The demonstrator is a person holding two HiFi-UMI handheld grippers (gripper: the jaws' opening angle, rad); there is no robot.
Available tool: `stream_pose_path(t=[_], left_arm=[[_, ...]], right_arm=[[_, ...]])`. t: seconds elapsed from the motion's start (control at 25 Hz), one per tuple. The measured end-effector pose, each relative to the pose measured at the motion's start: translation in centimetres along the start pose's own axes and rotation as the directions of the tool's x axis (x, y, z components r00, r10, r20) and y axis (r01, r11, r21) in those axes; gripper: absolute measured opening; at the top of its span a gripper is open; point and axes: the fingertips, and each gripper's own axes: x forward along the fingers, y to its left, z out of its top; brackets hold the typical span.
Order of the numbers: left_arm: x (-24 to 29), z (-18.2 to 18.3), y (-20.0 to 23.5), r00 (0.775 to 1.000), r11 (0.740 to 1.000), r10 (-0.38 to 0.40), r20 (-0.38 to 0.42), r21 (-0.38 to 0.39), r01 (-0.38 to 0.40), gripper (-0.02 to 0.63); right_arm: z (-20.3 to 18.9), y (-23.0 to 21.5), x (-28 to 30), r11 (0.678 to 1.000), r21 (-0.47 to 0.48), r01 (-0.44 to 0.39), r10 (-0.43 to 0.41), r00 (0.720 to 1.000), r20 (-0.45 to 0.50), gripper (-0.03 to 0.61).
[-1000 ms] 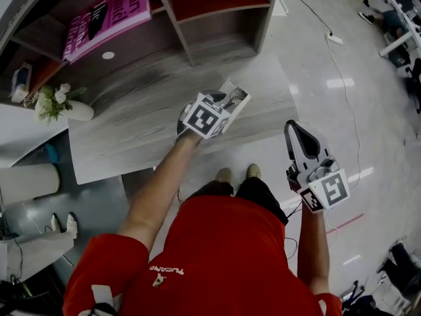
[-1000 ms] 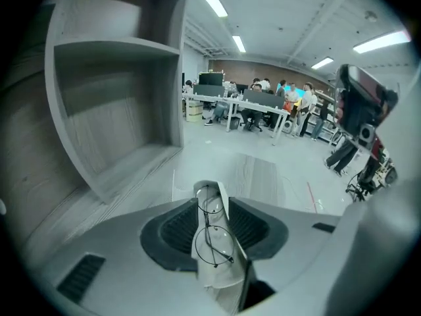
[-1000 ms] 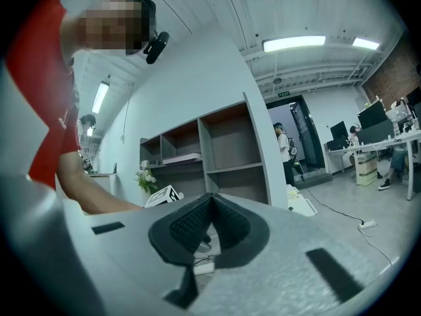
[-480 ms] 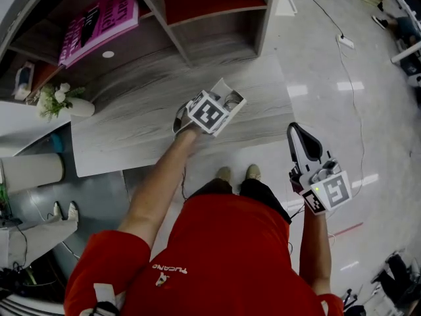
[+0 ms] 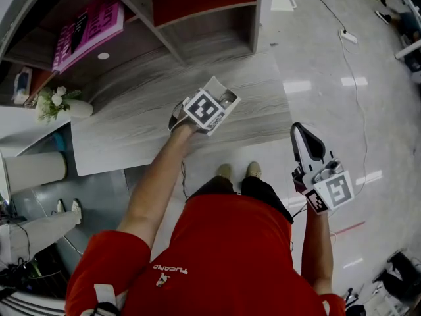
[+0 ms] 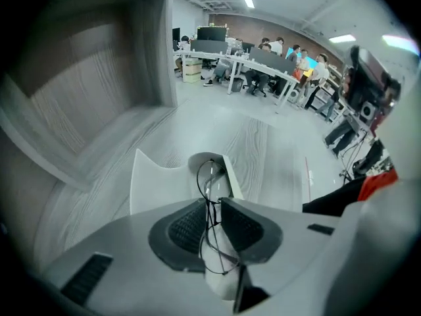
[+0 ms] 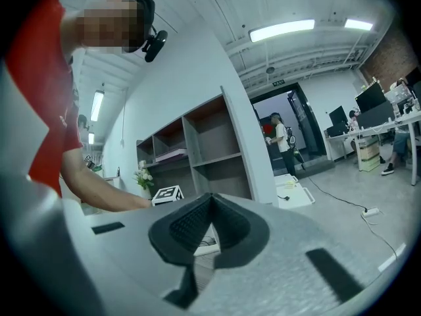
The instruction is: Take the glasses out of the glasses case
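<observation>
The white glasses case (image 6: 158,176) lies open on the grey wood table (image 5: 131,124), its lid raised. Thin wire-framed glasses (image 6: 209,176) stick up out of it. My left gripper (image 6: 210,219) points steeply down over the case; its jaws are closing, with the folded glasses between the dark pads and the wire touching both. In the head view that gripper (image 5: 220,104) is mostly hidden under its marker cube, with the case (image 5: 215,85) showing around it. My right gripper (image 5: 306,137) hangs off the table's right side over the floor, shut and empty, and points level (image 7: 210,199).
A shelf unit (image 5: 197,18) rises behind the table, with a pink book (image 5: 89,28) on its left part. A white vase of flowers (image 5: 69,108) stands at the table's left end. A cable and power strip (image 5: 348,37) lie on the floor to the right.
My left gripper has sunk closer to the case and tipped further down. My right gripper has drifted a little to the right, still shut.
</observation>
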Motion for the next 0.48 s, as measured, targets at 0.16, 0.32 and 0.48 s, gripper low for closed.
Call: stream_pose_path(t=[0.16,0.32,0.48], left_arm=[[-0.2,-0.3,-0.7,0.998,0.997,-0.056,-0.007,-0.059,0.055,0.057],[-0.6,-0.2,-0.6,0.998,0.995,-0.049,0.031,-0.087,0.051,0.048],[-1.2,-0.3,-0.4,0.997,0.994,-0.036,0.065,-0.102,0.042,0.04]], right_arm=[[-0.3,-0.3,-0.4,1.0,0.007,-0.002,0.002,1.0,-0.008,0.005],[-0.4,-0.5,-0.8,1.0,0.01,-0.003,0.003,1.0,-0.012,0.005],[-0.6,-0.5,-0.9,1.0,0.012,-0.008,0.008,1.0,-0.014,0.005]])
